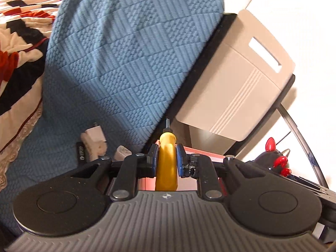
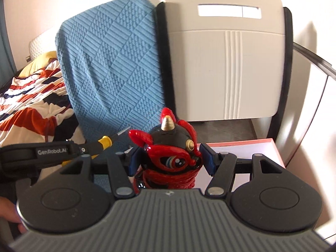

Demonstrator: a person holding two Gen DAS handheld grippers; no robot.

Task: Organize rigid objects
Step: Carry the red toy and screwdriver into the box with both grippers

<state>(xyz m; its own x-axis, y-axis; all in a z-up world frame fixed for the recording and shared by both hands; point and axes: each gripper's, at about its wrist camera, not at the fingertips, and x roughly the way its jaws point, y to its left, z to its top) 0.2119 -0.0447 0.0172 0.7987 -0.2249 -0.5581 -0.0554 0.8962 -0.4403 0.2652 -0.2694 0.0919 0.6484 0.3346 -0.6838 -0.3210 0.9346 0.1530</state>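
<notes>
My left gripper (image 1: 167, 155) is shut on a yellow-handled screwdriver (image 1: 166, 163), whose dark tip points forward and up between the blue pads. My right gripper (image 2: 171, 158) is shut on a black and red horned toy figure (image 2: 171, 147), its head held between the blue pads. In the right wrist view the left gripper (image 2: 88, 150) shows at the left with the screwdriver (image 2: 103, 143) sticking out of it. The toy figure (image 1: 273, 159) shows at the right edge of the left wrist view. A pink-rimmed box (image 2: 247, 147) lies below and behind both grippers.
A chair with a beige back (image 2: 226, 63) and black frame stands ahead, a blue knitted blanket (image 2: 109, 63) draped beside it. A red, white and black striped quilt (image 2: 31, 100) lies on the left. White plug-like objects (image 1: 94, 140) rest on the blanket. White floor (image 1: 304, 21) lies to the right.
</notes>
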